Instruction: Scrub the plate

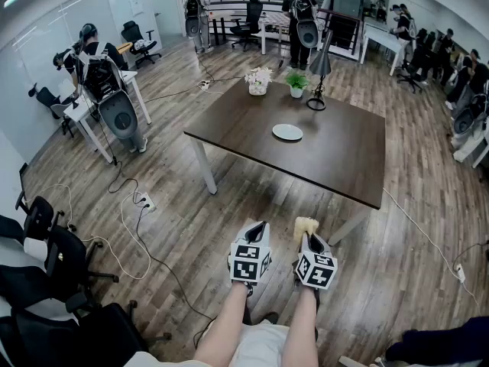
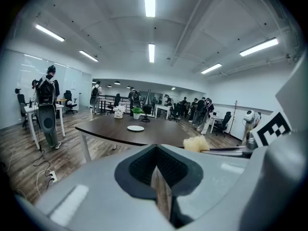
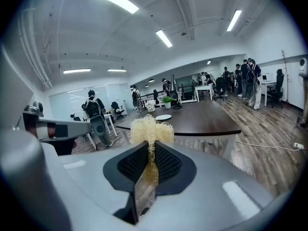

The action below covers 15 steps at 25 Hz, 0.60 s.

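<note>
A white plate (image 1: 287, 132) lies on the dark brown table (image 1: 336, 155), far ahead of both grippers; it also shows small in the left gripper view (image 2: 135, 128) and the right gripper view (image 3: 163, 117). My right gripper (image 1: 306, 232) is shut on a pale yellow scrubber (image 1: 305, 226) whose fluffy top sticks out above the jaws (image 3: 150, 130). My left gripper (image 1: 256, 232) is shut with nothing in it (image 2: 159, 177). Both hang over the wood floor, short of the table's near edge. The scrubber shows at the right in the left gripper view (image 2: 196, 144).
On the table's far side stand a white flower pot (image 1: 258, 80), a green plant (image 1: 296, 82) and a black lamp (image 1: 318, 71). Cables and a power strip (image 1: 144, 202) lie on the floor at left. Office chairs (image 1: 46, 239) stand near left. Several people stand around the room.
</note>
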Motion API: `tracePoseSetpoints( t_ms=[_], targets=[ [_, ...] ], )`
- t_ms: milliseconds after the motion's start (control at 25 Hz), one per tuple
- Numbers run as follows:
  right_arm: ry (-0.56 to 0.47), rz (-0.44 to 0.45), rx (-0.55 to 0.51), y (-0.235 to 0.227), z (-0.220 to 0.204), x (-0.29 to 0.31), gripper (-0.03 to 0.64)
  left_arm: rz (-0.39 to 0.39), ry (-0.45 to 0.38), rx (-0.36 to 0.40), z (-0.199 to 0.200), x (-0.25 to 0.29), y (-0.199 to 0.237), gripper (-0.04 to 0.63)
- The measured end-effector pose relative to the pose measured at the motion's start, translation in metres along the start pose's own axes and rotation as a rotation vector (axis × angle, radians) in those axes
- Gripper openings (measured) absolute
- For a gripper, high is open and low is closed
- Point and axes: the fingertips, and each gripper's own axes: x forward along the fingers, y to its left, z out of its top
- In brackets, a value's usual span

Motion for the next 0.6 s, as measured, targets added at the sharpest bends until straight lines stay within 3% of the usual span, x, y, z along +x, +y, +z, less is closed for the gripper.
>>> tracePoseSetpoints(
  t_ms=[200, 320, 400, 600],
  targets=[
    [-0.007, 0.031, -0.121, 0.024, 0.027, 0.014, 0.057, 0.016, -0.001, 0.009, 0.013, 0.017, 0.021, 0.002],
    [-0.010, 0.027, -0.150, 0.025, 0.035, 0.023, 0.058, -0.043, 0.015, -0.031, 0.017, 0.030, 0.021, 0.002],
    [-0.017, 0.012, -0.134, 0.016, 0.039, 0.028, 0.058, -0.093, 0.019, -0.050, 0.021, 0.042, 0.018, 0.002],
    [-0.046, 0.007, -0.038, 0.001, 0.056, 0.049, 0.060, -0.114, 0.031, -0.004, 0.031, 0.072, 0.025, 0.002]
  ],
)
